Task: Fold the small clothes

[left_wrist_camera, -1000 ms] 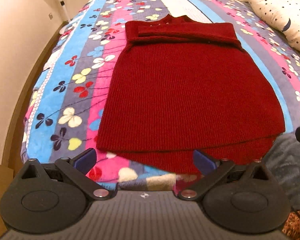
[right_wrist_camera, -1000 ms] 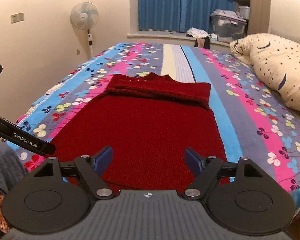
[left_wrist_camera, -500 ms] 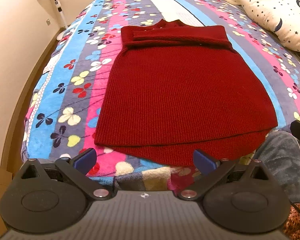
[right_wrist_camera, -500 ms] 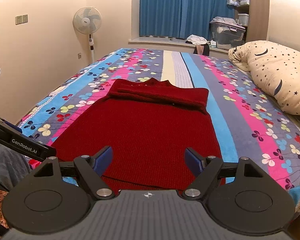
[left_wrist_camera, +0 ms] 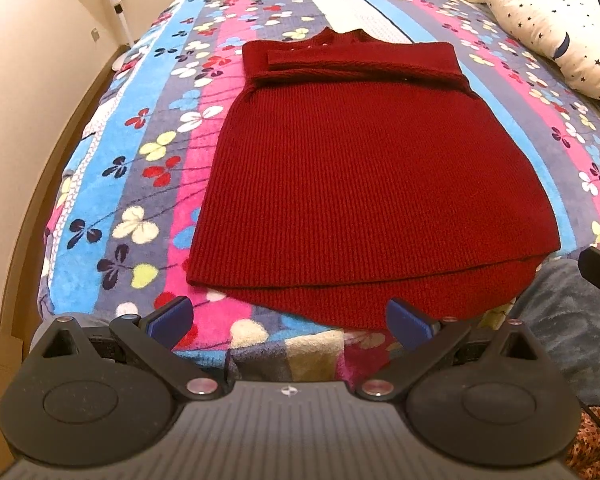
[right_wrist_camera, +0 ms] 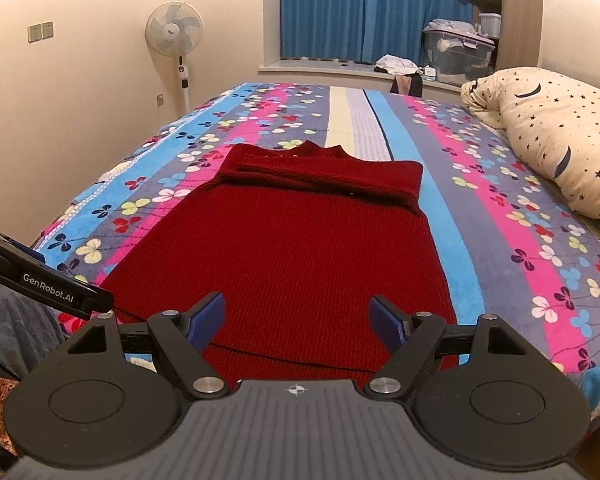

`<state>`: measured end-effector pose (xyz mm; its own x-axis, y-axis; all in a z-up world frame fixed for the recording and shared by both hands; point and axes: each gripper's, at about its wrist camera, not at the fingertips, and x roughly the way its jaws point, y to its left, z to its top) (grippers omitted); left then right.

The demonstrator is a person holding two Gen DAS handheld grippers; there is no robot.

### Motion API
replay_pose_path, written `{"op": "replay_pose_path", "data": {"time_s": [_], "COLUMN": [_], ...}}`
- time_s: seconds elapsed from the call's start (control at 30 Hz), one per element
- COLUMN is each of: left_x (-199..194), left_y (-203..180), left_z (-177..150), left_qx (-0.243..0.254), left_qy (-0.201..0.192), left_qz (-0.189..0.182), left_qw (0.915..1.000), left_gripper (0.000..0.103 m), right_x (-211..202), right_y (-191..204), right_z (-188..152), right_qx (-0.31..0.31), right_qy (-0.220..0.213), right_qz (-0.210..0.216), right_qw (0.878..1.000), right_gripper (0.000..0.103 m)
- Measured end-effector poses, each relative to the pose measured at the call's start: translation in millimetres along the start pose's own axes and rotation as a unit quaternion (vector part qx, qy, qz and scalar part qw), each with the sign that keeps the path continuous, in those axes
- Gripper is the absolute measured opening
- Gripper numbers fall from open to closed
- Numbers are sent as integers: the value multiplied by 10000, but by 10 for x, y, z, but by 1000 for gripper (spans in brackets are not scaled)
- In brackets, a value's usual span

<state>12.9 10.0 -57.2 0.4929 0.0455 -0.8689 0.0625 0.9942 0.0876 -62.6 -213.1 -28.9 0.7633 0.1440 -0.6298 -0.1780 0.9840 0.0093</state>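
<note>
A dark red knitted sweater (left_wrist_camera: 364,176) lies flat on the bed, collar at the far end, sleeves folded across the chest, hem near the bed's front edge. It also shows in the right wrist view (right_wrist_camera: 296,248). My left gripper (left_wrist_camera: 288,318) is open and empty, hovering just before the hem near its left side. My right gripper (right_wrist_camera: 298,316) is open and empty above the hem's right part. The left gripper's body (right_wrist_camera: 48,292) shows at the left of the right wrist view.
The bed has a striped floral blanket (left_wrist_camera: 140,184). A star-patterned pillow (right_wrist_camera: 560,152) lies at the right. A standing fan (right_wrist_camera: 176,40) is by the left wall. Blue curtains (right_wrist_camera: 360,8) and storage bins (right_wrist_camera: 456,54) are at the far end.
Both grippers have drawn back slightly from the bed and lifted; the sweater has not moved. Both stay open.
</note>
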Motion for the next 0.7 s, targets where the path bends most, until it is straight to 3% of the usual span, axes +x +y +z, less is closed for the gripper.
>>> {"op": "replay_pose_path", "data": {"time_s": [0.37, 0.57, 0.7], "left_x": [222, 518, 848], "left_y": [115, 378, 691], "left_z": [63, 129, 232], "left_qx": [-125, 154, -46], "left_qy": [172, -205, -89], "left_qz": [-133, 474, 431], "left_qw": [9997, 9985, 9990], "left_gripper": [103, 103, 103], "right_x": [155, 404, 687], "right_y": [-62, -340, -733], "right_z": [-19, -94, -193], "right_qx": [170, 462, 500], "right_qy": [219, 434, 575], "right_qz": [31, -161, -570], "right_qw": [9996, 9979, 9955], "right_gripper": [80, 81, 82]}}
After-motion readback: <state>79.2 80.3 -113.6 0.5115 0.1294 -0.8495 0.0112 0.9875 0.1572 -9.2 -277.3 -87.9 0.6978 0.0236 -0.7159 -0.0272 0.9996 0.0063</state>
